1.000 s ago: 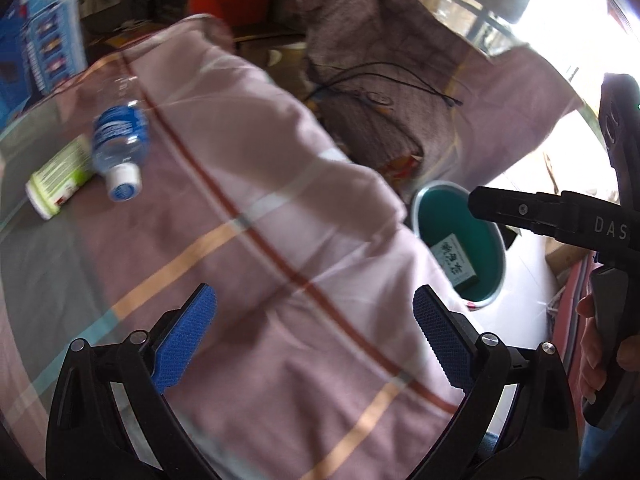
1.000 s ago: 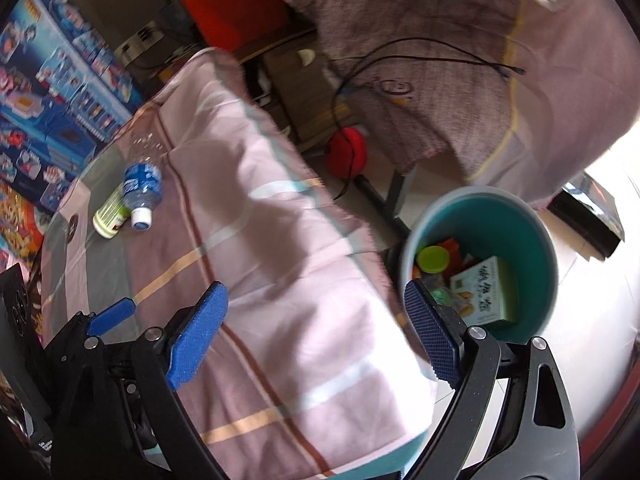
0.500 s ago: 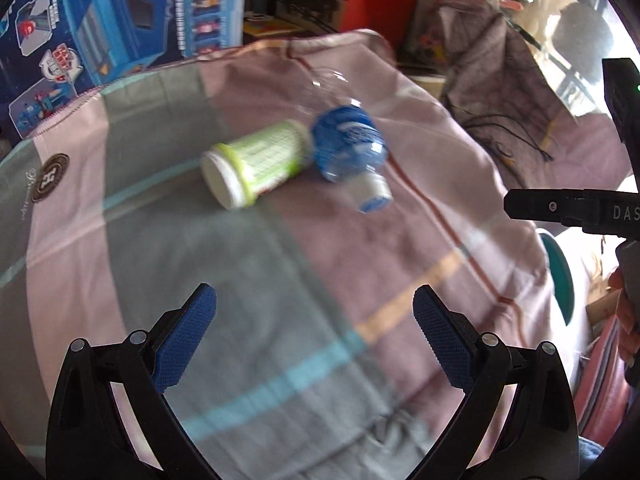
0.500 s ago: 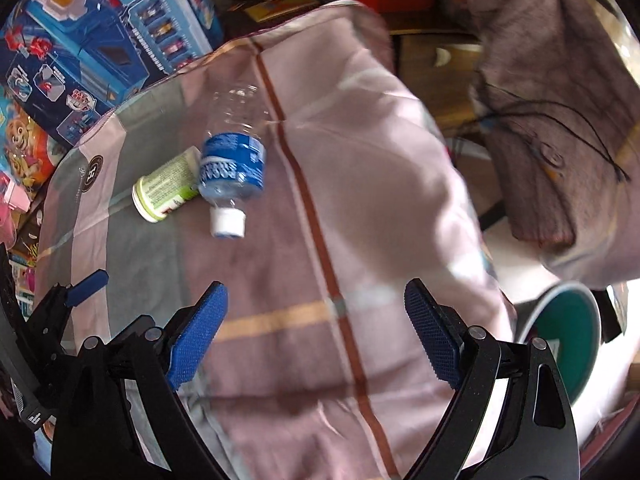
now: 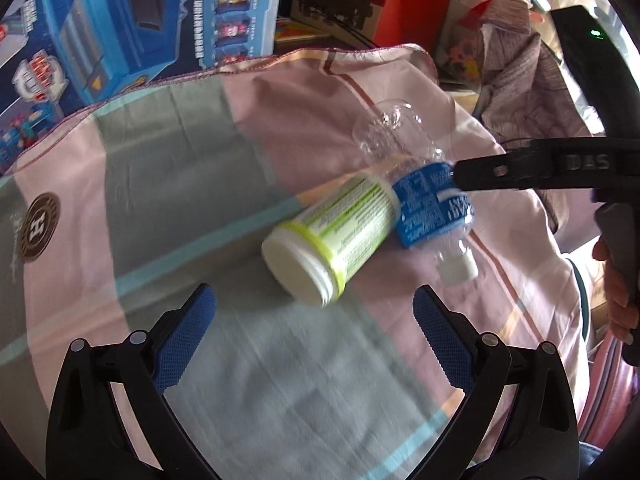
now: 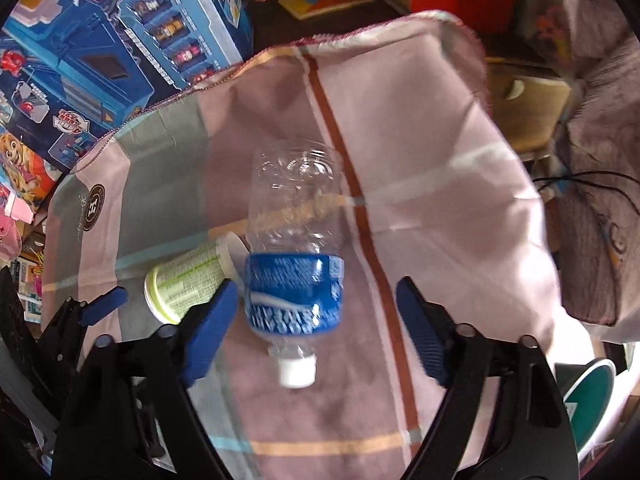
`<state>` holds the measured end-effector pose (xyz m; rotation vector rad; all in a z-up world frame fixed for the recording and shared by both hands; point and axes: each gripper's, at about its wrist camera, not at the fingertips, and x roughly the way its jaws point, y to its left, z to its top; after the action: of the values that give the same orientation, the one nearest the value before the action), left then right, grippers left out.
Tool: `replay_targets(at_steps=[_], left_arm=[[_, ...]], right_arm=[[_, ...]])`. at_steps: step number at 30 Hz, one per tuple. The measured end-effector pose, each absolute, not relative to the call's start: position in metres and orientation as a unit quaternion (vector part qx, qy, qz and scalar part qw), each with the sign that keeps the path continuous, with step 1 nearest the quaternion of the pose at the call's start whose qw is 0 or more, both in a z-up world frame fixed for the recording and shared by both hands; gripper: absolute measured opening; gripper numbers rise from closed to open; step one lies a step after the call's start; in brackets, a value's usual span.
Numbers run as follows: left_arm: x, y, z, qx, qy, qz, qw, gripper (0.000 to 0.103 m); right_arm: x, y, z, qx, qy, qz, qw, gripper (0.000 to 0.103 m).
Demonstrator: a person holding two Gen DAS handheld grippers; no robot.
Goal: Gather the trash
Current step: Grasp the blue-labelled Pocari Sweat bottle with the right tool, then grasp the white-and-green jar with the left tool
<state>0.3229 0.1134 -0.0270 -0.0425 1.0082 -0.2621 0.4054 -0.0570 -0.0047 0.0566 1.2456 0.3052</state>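
On the arm of the right gripper (image 5: 472, 178) I read "DAS" in raised letters; whatever follows is cut off. Near the left edge of the checked cloth (image 5: 168, 168) I see a round brown badge (image 5: 39, 226) with a large "H" in its middle; its ring of small lettering is too fine to read. The blue label (image 6: 294, 294) on the clear bottle (image 6: 296, 204) and the green print on the white jar (image 5: 338, 228) are blurred beyond reading.

Both my grippers pointing steeply downward.
My left gripper (image 5: 314, 322) stands wide apart; my right gripper (image 6: 316, 316) is closing, pads pressing on nothing.
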Motion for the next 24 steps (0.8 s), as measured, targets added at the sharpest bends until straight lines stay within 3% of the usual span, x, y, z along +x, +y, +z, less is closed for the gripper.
replay_targets(at_steps=[1, 7, 21, 23, 24], left_arm=[[0.326, 0.112, -0.028, -0.02, 0.482, -0.129, 0.866, 0.099], [0.345, 0.105, -0.038, -0.013, 0.49, -0.144, 0.86, 0.099], [0.371, 0.081, -0.054, 0.029, 0.495, -0.172, 0.851, 0.098], [0.368, 0.077, -0.055, 0.042, 0.494, -0.169, 0.852, 0.081], [0.366, 0.074, -0.056, 0.048, 0.499, -0.167, 0.849, 0.068]], right_arm=[[0.411, -0.055, -0.008, 0.032, 0.585, 0.146, 0.797, 0.065], [0.43, -0.046, -0.029, 0.065, 0.605, 0.162, 0.777, 0.062], [0.417, -0.081, -0.027, 0.063, 0.592, 0.152, 0.789, 0.061], [0.414, -0.086, -0.026, 0.067, 0.59, 0.15, 0.79, 0.061], [0.411, -0.089, -0.024, 0.067, 0.589, 0.149, 0.792, 0.061]])
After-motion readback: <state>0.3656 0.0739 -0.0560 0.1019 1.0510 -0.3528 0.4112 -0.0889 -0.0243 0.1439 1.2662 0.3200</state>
